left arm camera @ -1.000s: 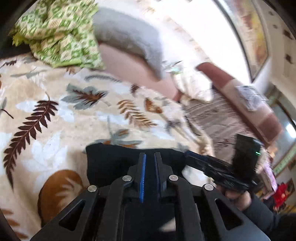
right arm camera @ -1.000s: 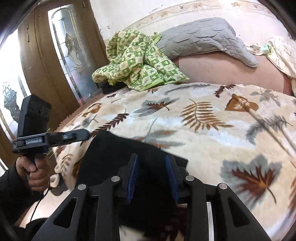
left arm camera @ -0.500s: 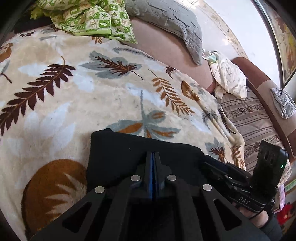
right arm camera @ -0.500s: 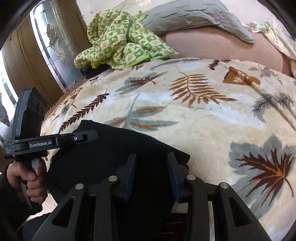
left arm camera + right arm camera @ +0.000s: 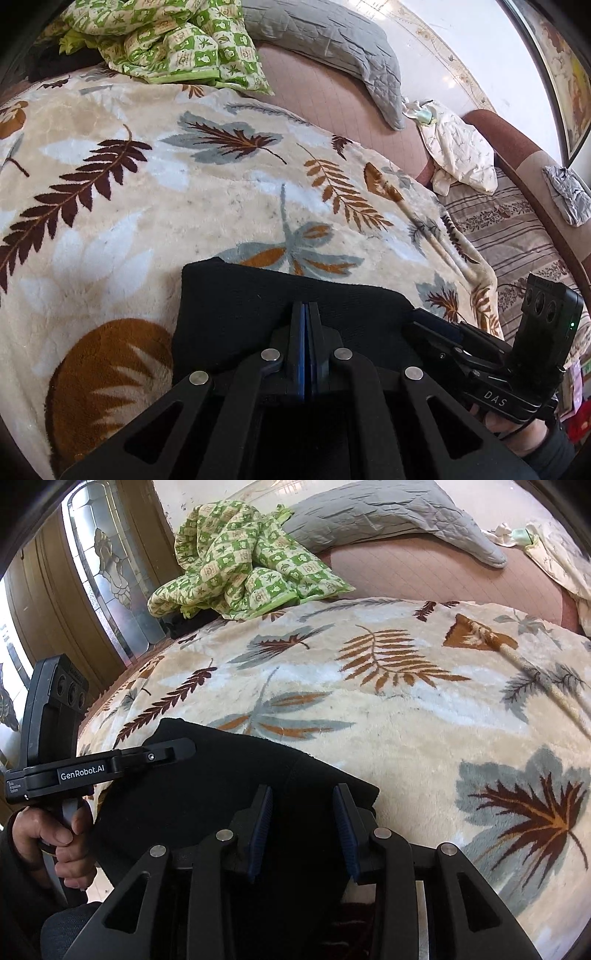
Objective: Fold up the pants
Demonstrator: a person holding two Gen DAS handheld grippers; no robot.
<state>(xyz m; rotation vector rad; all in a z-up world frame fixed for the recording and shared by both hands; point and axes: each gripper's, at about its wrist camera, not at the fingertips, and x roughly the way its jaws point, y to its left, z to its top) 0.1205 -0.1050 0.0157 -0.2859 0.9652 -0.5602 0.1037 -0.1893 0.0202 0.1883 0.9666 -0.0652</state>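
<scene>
Black pants [image 5: 280,306] lie as a flat, folded-looking dark panel at the near edge of a bed covered by a cream leaf-print blanket [image 5: 155,206]. Both handheld grippers sit low over the cloth, side by side, likely so the fold can be laid down evenly at two points. The left gripper [image 5: 304,314] has its blue-lined jaws pressed together; whether fabric is pinched between them cannot be told. The right gripper [image 5: 303,808] has its jaws apart, black cloth lying between and under them, the pads not visibly pressing it. The left wrist view alone shows a striped sofa [image 5: 517,236] beyond the bed; the right wrist view alone shows a wooden door with patterned glass [image 5: 107,565] and the hand [image 5: 59,834] gripping the left tool. A green checked quilt [image 5: 240,561] lies well apart.
</scene>
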